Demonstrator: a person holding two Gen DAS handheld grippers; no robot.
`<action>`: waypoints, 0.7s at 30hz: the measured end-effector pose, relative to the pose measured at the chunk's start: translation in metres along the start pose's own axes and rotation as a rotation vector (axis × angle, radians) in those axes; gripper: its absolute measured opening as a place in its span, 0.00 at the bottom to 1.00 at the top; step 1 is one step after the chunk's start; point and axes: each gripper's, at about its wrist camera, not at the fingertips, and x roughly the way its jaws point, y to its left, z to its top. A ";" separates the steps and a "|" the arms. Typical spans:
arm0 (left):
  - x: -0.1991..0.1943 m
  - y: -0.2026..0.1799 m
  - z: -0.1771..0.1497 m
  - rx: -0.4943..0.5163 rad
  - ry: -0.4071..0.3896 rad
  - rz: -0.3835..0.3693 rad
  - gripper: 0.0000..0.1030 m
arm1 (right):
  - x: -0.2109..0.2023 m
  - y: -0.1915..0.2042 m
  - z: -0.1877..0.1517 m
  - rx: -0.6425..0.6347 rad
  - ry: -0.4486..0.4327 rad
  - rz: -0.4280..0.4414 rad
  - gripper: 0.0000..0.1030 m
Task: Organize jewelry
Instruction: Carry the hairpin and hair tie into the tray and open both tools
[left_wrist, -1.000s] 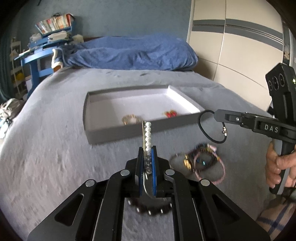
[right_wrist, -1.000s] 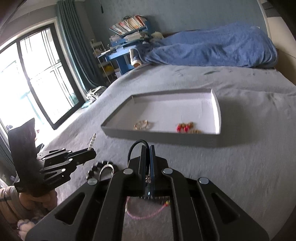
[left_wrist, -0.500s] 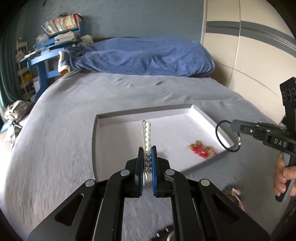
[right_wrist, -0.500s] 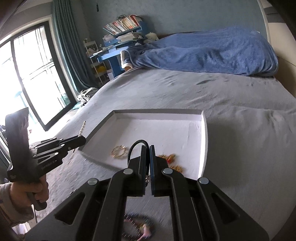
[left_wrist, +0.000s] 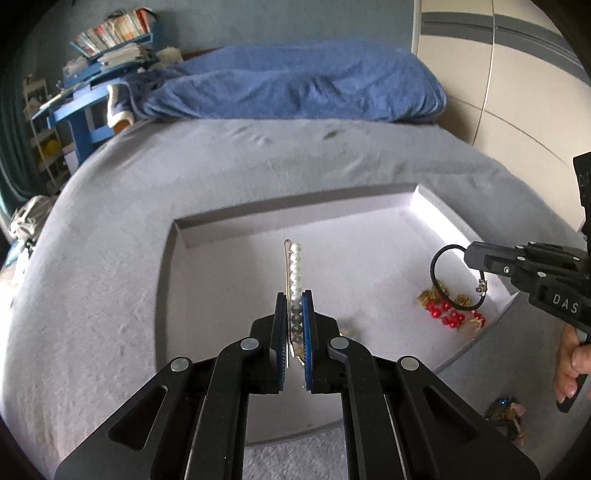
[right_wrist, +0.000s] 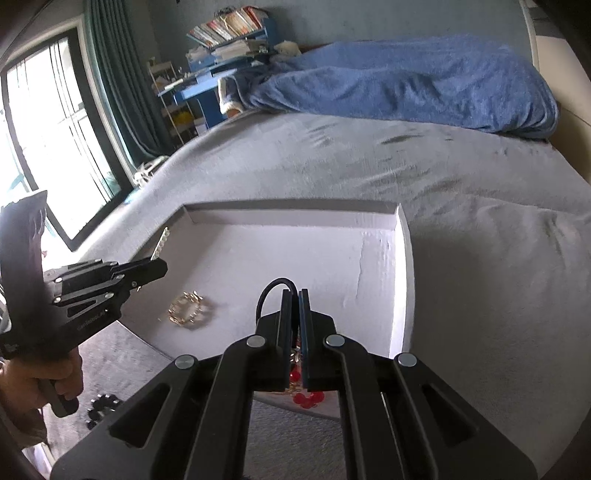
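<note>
Over the shallow grey tray (left_wrist: 432, 210) on the bed (left_wrist: 110, 229), both grippers now hang, whereas a second ago they were short of its near wall, above the loose jewelry on the bedspread; the tray has grown to fill the middle of both wrist views. Pointing steeply down and toward the far blue blanket (left_wrist: 295, 88), the left gripper (left_wrist: 294, 295) is pinched on a pearl hair clip (left_wrist: 295, 269), whose white beads and metal pin stick out past the blue pads over the tray's middle. At the right edge of that view the right gripper (left_wrist: 471, 258) is clamped narrow on a black cord bracelet (left_wrist: 441, 266), the loop dangling just above the red bead piece (left_wrist: 448, 317) on the tray floor near the right corner. From the right wrist view, a gold chain bracelet (right_wrist: 188, 310) lies on the tray's left part, below the left gripper's tip. A hand (right_wrist: 40, 380) grips the left handle, and more jewelry (left_wrist: 506, 410) remains on the bedspread just outside the tray's near wall
</note>
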 end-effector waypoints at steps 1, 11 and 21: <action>0.002 -0.001 -0.001 0.000 0.006 0.004 0.08 | 0.001 0.001 -0.001 -0.003 0.005 0.000 0.03; -0.008 -0.003 -0.004 -0.002 -0.025 0.004 0.39 | -0.006 0.001 -0.008 -0.015 -0.003 -0.009 0.25; -0.056 -0.009 -0.028 -0.001 -0.105 -0.013 0.73 | -0.044 0.006 -0.028 0.003 -0.066 -0.008 0.46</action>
